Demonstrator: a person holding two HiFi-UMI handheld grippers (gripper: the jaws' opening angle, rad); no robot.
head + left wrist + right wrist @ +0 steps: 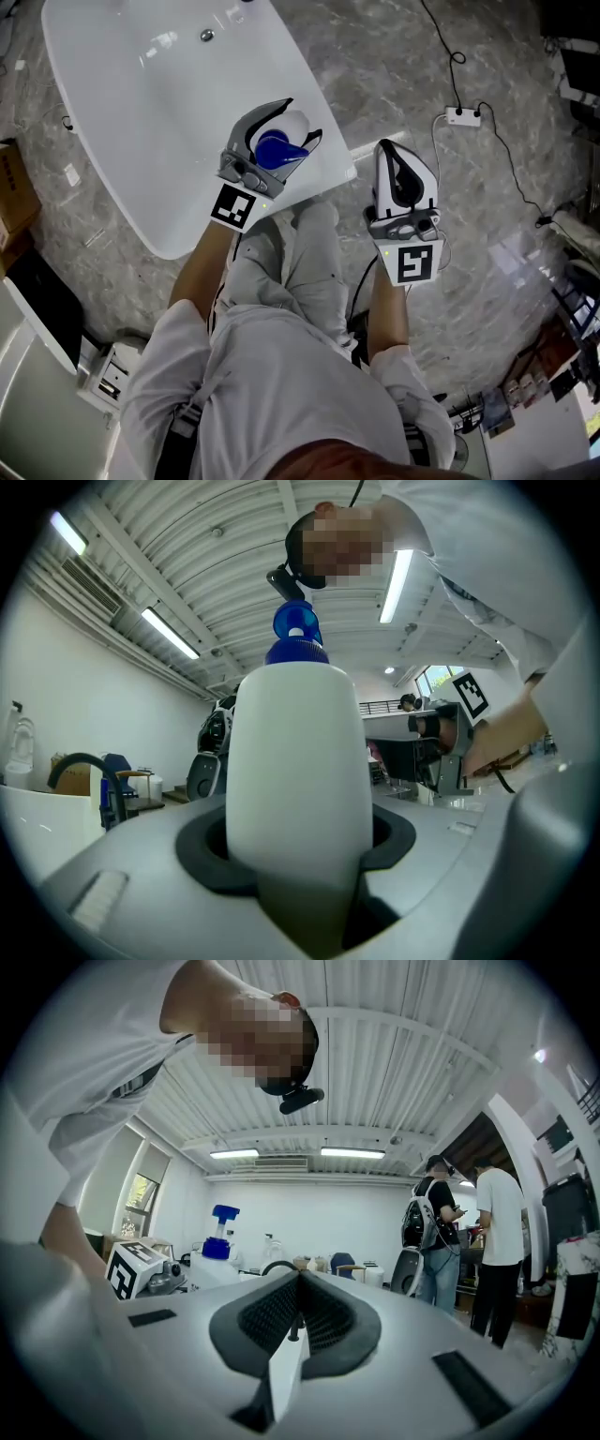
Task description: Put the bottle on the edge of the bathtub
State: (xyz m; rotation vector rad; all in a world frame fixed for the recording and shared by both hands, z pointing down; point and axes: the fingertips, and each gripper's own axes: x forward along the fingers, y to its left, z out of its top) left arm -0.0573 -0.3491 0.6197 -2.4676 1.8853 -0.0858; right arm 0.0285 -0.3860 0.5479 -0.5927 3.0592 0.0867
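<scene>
The left gripper is clamped about half open around the white body of a bottle, blue cap pointing up toward the person. In the head view the bottle hangs over the near right corner of the white bathtub. The right gripper is to the right, over the marble floor, its jaws closed together on nothing.
</scene>
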